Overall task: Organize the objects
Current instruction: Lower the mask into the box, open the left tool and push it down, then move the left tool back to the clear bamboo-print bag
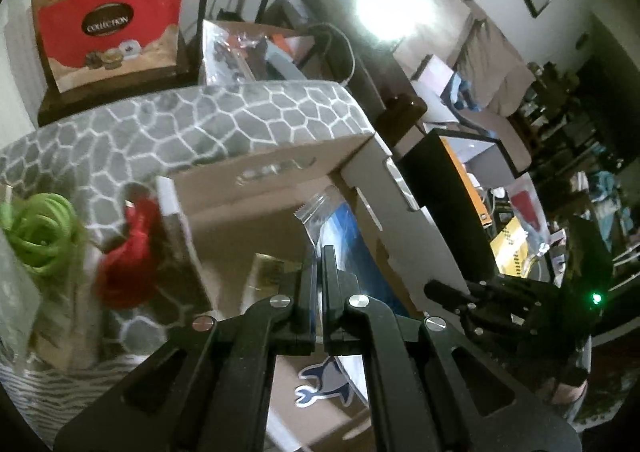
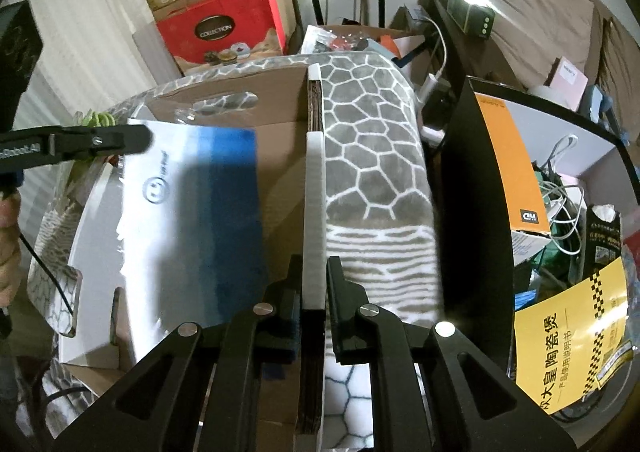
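An open cardboard box point(image 1: 256, 188) sits on a grey honeycomb-patterned blanket point(image 1: 200, 120). A clear zip bag point(image 1: 316, 208) holding a blue-and-white flat item lies in the box. My left gripper point(image 1: 318, 264) is shut on the bag's edge. In the right wrist view the same bag point(image 2: 192, 212) slants across the box, and the left gripper point(image 2: 134, 138) pinches its top left corner. My right gripper point(image 2: 314, 280) is shut on the box's white-edged right wall point(image 2: 314, 192). The right gripper's black body point(image 1: 492, 300) shows low on the right in the left wrist view.
A green cord point(image 1: 36, 236) and a red bundle point(image 1: 128, 252) lie left of the box. A red gift box point(image 2: 216, 32) stands behind. To the right are a black box with an orange side point(image 2: 508, 156), a yellow leaflet point(image 2: 572, 340) and tangled cables.
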